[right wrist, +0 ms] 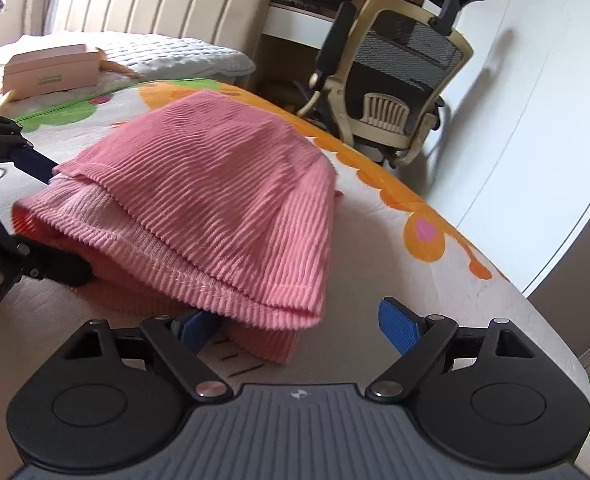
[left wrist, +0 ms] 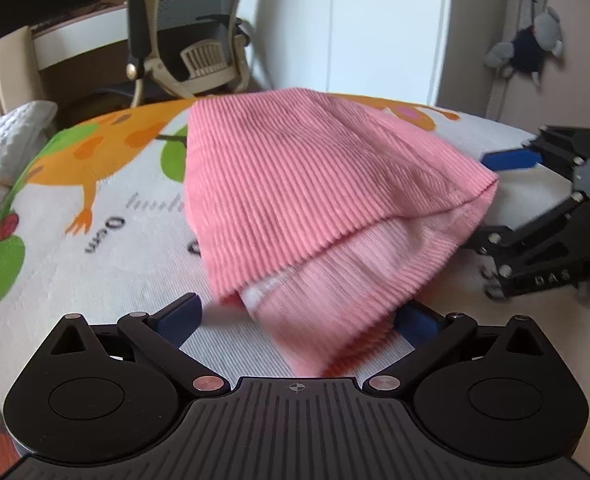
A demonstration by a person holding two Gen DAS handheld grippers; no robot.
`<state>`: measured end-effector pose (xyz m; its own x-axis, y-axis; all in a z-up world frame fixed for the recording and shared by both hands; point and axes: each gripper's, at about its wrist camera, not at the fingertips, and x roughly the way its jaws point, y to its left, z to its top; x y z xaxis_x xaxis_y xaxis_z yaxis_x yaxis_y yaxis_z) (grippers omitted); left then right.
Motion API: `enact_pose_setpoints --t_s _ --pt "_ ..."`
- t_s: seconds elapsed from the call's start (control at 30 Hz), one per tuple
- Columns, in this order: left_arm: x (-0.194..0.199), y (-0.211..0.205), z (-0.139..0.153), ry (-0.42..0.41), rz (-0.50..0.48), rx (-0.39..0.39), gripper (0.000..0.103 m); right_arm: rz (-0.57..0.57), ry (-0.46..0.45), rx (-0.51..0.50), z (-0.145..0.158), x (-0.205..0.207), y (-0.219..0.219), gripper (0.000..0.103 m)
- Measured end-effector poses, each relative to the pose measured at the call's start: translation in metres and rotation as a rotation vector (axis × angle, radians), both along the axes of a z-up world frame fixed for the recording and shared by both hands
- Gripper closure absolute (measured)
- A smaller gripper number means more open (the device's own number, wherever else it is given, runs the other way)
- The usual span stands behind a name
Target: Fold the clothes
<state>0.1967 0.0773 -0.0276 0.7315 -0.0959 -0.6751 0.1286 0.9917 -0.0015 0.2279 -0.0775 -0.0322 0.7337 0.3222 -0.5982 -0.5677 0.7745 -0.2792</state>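
Lying between open hand-held grippers point(left wrist: 299, 316), pink garment point(left wrist: 315, 200)

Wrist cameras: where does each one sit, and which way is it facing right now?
Left wrist: on the left gripper, looking across the bed at the pink garment; right gripper at its right.
Right wrist: on the right gripper, facing the garment; left gripper at its left edge.
Shared: garment, office chair, cartoon blanket.

A bed point(left wrist: 107, 276) covered by a white blanket point(right wrist: 447, 280) (printed with orange and green cartoon shapes) carries a folded pink ribbed garment point(left wrist: 295, 200). A pink box point(right wrist: 51, 70) lies near the headboard.
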Motion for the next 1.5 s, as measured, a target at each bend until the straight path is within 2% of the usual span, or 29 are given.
enact_pose_setpoints --t_s 0.17,0.23,0.33,0.47,0.53,0.67,0.77,0.8,0.9,0.97,1.1,1.5 --pt "-0.007 -0.003 -0.003 -0.014 0.022 -0.006 0.000 -0.039 0.023 0.074 0.003 -0.011 -0.018 0.014" --pt "-0.021 -0.006 -0.003 -0.021 0.025 -0.027 0.000 -0.051 0.039 0.144 0.008 -0.023 -0.029 0.000" --pt "-0.047 -0.010 -0.002 -0.030 0.036 -0.083 0.000 -0.064 0.053 0.233 0.014 -0.045 -0.047 0.000" --pt "-0.082 -0.025 -0.001 -0.062 0.130 -0.123 0.000 -0.081 0.065 0.286 0.015 -0.075 -0.066 0.000" --pt "-0.095 -0.033 -0.001 -0.070 0.174 -0.142 0.000 -0.085 0.069 0.275 0.012 -0.087 -0.073 0.000" --pt "-0.110 -0.047 0.002 -0.101 0.227 -0.082 0.000 -0.109 0.105 0.177 -0.002 -0.102 -0.070 0.000" --pt "-0.114 -0.058 -0.004 -0.057 0.221 -0.040 0.000 -0.155 0.041 0.138 -0.005 -0.110 -0.066 0.000" --pt "-0.117 -0.062 -0.005 -0.065 0.218 -0.016 0.000 -0.164 0.020 0.130 -0.005 -0.112 -0.065 0.000" --pt "-0.121 -0.068 -0.007 -0.069 0.200 0.017 0.000 -0.162 0.019 0.099 -0.008 -0.109 -0.061 0.000" --pt "-0.121 -0.066 -0.008 -0.064 0.200 0.003 0.000 -0.159 0.046 0.121 -0.009 -0.105 -0.065 0.000" --pt "-0.119 -0.066 -0.008 -0.062 0.197 0.000 0.000 -0.165 0.171 0.246 -0.011 -0.089 -0.086 0.000" --pt "-0.119 -0.066 -0.008 -0.060 0.194 -0.005 0.000 -0.167 0.161 0.230 -0.013 -0.091 -0.081 0.000"
